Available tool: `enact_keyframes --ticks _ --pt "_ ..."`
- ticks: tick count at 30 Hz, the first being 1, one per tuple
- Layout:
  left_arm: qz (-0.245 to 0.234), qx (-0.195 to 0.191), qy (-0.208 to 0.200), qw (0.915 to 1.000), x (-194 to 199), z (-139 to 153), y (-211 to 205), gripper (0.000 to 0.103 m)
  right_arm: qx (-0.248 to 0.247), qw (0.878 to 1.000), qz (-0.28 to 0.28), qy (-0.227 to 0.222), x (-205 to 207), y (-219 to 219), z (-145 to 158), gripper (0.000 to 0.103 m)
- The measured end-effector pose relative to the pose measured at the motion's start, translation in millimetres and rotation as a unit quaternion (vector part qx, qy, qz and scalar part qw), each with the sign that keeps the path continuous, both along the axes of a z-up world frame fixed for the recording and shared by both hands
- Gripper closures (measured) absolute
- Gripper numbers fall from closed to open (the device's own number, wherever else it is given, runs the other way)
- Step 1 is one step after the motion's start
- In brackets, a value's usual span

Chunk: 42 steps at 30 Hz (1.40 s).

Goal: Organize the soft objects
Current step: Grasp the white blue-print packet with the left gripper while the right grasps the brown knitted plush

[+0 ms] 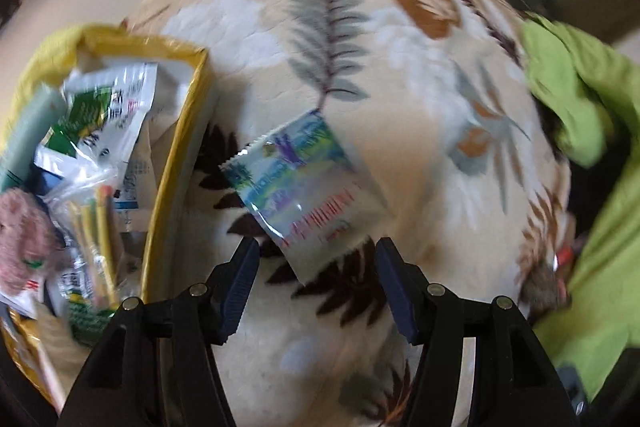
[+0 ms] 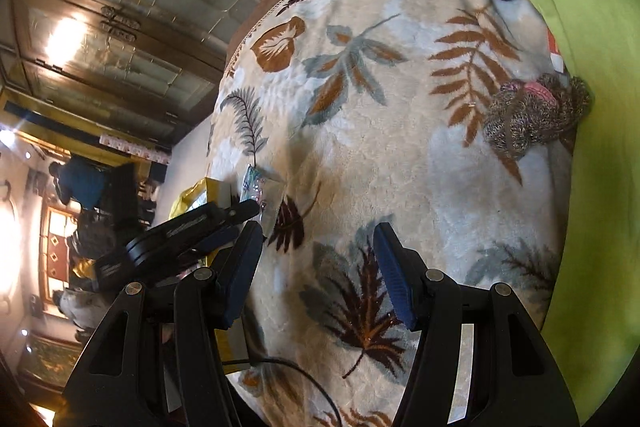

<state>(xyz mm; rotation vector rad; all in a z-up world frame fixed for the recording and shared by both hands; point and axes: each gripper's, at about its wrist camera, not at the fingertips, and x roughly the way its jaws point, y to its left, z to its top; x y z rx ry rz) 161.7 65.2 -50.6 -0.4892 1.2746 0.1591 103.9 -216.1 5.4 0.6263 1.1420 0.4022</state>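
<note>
A flat plastic packet (image 1: 298, 183) with blue, green and red print lies on the leaf-patterned blanket (image 1: 400, 75), just ahead of my open left gripper (image 1: 316, 267). A yellow box (image 1: 176, 155) at the left holds several packets, a bag of pencils (image 1: 96, 227) and a pink plush (image 1: 20, 239). My right gripper (image 2: 318, 255) is open and empty above the blanket (image 2: 380, 147). A speckled brown knitted plush (image 2: 536, 115) with a pink patch lies far right by the green cloth. The left gripper (image 2: 256, 211), packet (image 2: 254, 185) and box (image 2: 214, 189) show at the left in the right wrist view.
Lime green cloth (image 1: 580, 99) bunches along the blanket's right edge and also fills the right side of the right wrist view (image 2: 592, 107). The brown plush shows blurred in the left wrist view (image 1: 544, 283). A glass-fronted wooden cabinet (image 2: 112, 27) stands beyond the bed. A black cable (image 2: 304, 375) crosses the near blanket.
</note>
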Motion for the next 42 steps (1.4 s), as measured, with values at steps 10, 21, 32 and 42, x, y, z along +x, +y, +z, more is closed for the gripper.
enact_keyframes --ticks 10,21,32,42 --pt "0.070 -0.043 -0.007 0.9966 30 -15 1 0.020 0.016 1.000 -0.001 0.007 4 -6 -4 0.045" --pt "-0.005 0.046 0.009 0.9989 38 -16 -21 0.033 -0.005 0.996 -0.086 -0.010 7 -55 12 0.045" --pt "-0.043 0.035 -0.014 0.9984 16 -4 -9 0.044 -0.046 0.979 -0.188 0.062 13 -83 -11 0.041" --pt "-0.056 0.025 -0.018 0.9980 9 4 -3 0.051 -0.088 0.967 -0.230 0.065 48 -90 -50 0.059"
